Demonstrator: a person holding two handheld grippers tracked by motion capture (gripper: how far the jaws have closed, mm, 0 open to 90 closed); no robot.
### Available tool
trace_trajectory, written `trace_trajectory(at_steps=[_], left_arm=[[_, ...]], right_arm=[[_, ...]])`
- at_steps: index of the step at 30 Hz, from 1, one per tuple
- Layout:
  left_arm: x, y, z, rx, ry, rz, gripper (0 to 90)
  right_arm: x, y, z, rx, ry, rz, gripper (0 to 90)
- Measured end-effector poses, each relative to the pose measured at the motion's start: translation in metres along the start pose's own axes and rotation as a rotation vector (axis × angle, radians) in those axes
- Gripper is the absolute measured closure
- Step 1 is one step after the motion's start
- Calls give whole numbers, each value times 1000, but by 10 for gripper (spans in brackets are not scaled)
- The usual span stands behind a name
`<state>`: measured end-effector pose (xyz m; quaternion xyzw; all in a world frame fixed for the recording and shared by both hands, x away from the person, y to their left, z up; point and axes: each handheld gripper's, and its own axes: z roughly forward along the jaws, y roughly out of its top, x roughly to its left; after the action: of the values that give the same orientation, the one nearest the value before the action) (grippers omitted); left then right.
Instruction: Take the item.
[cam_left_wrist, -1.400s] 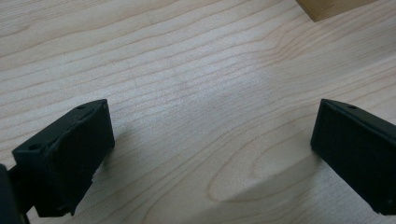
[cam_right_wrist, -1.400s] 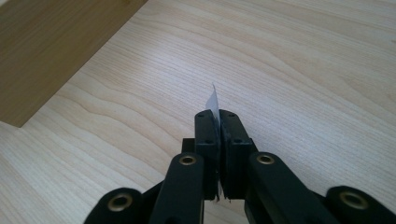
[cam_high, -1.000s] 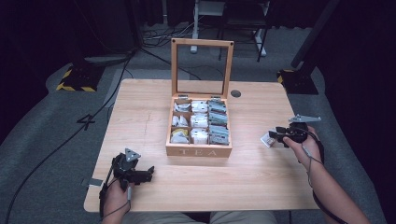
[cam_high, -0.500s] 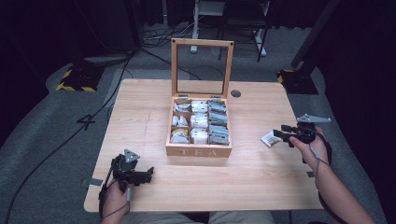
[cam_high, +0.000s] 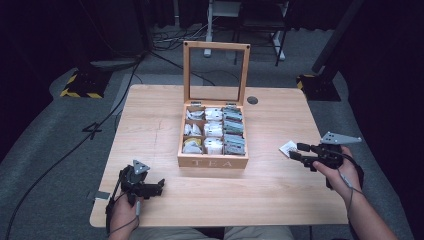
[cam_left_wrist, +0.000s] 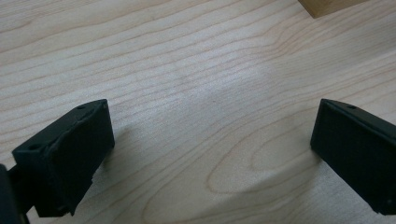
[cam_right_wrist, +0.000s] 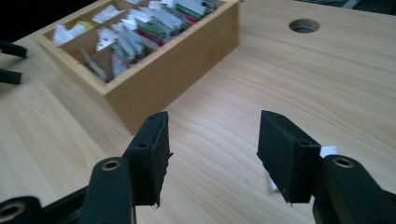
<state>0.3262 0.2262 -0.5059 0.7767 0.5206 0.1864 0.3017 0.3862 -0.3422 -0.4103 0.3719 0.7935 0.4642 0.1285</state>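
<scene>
A wooden tea box (cam_high: 214, 161) marked TEA stands mid-table with its glass lid (cam_high: 216, 71) raised; its compartments hold several tea packets (cam_high: 214, 130). My right gripper (cam_high: 296, 152) hovers open at the table's right side, jaws apart with nothing between them. A small white tea packet (cam_high: 288, 148) lies on the table just at its tips, and in the right gripper view it peeks out behind the right jaw (cam_right_wrist: 327, 152). The box (cam_right_wrist: 154, 79) lies ahead to the left there. My left gripper (cam_high: 159, 187) rests open near the front left edge, over bare wood (cam_left_wrist: 205, 107).
A round cable hole (cam_high: 252, 100) sits in the table behind the box to the right. The box's corner (cam_left_wrist: 327, 5) shows at the top of the left gripper view. Cables and stands lie on the dark floor beyond the table.
My right gripper has drawn back to the right, away from the white packet, which now lies on the table at its tips. The left gripper has stayed put.
</scene>
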Motion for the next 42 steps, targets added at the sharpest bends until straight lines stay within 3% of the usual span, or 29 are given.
trace_trajectory(at_steps=[7,11,14,17,20,23,25,32,34,36,38,39,42], left_arm=[[0,0,0,-1,0,1,0],[0,0,0,-1,0,1,0],[0,0,0,-1,0,0,0],[0,0,0,-1,0,1,0],[0,0,0,-1,0,1,0],[0,0,0,-1,0,1,0],[0,0,0,-1,0,2,0],[0,0,0,-1,0,1,0],[0,0,0,-1,0,1,0],[0,0,0,-1,1,1,0],[0,0,0,-1,1,1,0],[0,0,0,-1,0,1,0],[0,0,0,-1,0,1,0]], right_arm=[[32,-14,0,-28,83,-5,440],[44,-20,4,-20,87,-34,440],[61,-28,10,-6,91,-74,439],[67,-33,14,8,91,-91,437],[69,-42,22,7,112,-78,436],[69,-51,32,28,90,-69,436],[72,-61,42,83,81,-100,433],[80,-72,57,142,85,-135,419],[84,-74,60,162,71,-172,408],[88,-77,65,186,64,-207,382],[90,-78,68,194,68,-207,360],[92,-81,70,178,58,-230,288],[93,-82,73,170,63,-230,247]])
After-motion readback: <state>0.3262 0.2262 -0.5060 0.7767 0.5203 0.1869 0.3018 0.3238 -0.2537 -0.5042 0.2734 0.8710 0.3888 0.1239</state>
